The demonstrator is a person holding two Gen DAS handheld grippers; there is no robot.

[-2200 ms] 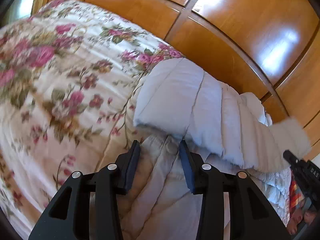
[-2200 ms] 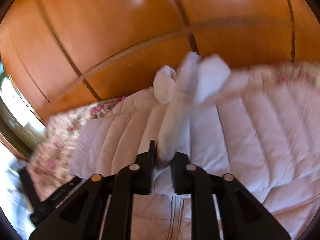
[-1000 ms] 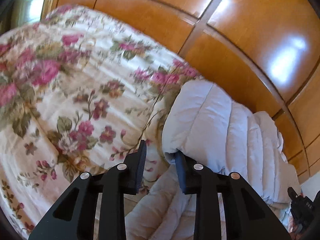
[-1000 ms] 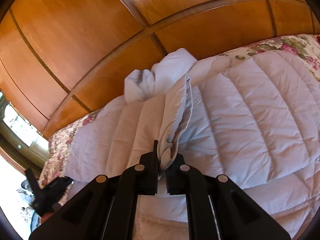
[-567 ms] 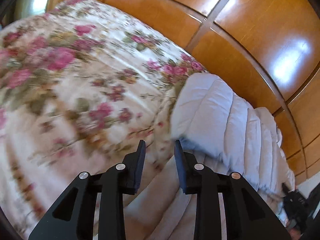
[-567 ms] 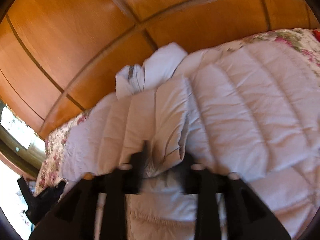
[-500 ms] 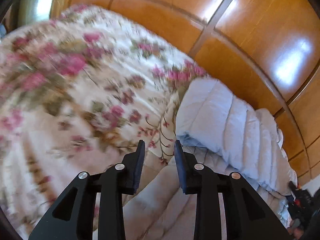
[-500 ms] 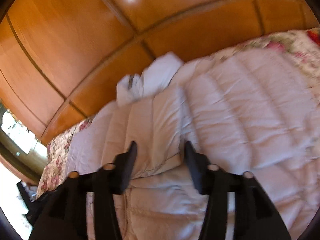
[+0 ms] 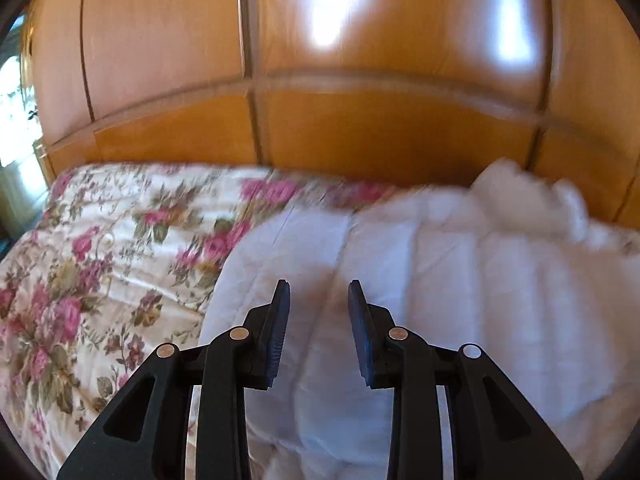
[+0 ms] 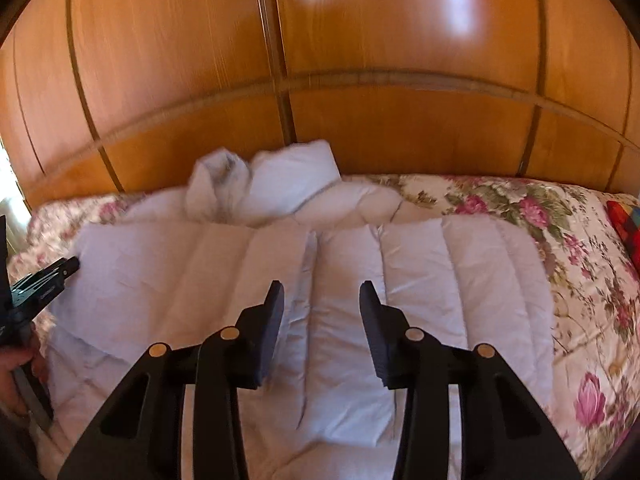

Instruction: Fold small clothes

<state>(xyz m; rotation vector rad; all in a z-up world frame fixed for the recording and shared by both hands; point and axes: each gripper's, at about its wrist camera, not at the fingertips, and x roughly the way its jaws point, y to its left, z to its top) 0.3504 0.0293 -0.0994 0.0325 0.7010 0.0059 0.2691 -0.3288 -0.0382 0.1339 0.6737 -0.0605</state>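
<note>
While both pairs of jaws stand apart over it, a pale, white-lilac quilted puffer jacket (image 10: 420, 280) is seen spread flat on a bed covered by a cream bedspread printed with pink roses and green leaves (image 10: 580, 272). Seen from the right wrist, the jacket's two front panels are laid side by side, their meeting edge running from the bunched collar or hood (image 10: 264, 184) at the far side down toward the camera. That edge lies just left of the middle of the gap between the fingers of the right gripper (image 10: 321, 292), a black two-finger tool. Its jaws are closing, yet nothing is pinched: the padded fabric is seen beyond and beneath the fingertips, and neither pad presses on it.

In the left wrist view, the left gripper (image 9: 319, 290), of the same black make, is held with a narrow gap between its jaws and nothing gripped. A quilted seam of the jacket (image 9: 480, 280) is framed in that gap, with the jacket's left border just beyond the left finger, where the floral bedspread (image 9: 100, 260) begins. This view is blurred, so fine folds cannot be told.

At the left edge of the right wrist view, the left gripper (image 10: 66, 267) is seen beside the jacket's left panel, held by a hand (image 10: 14, 364). Glossy orange-brown wooden wardrobe panels (image 10: 360, 60) stand behind the bed. A red multicoloured object (image 10: 626, 220), too cut off to identify, lies at the bedspread's right edge.
</note>
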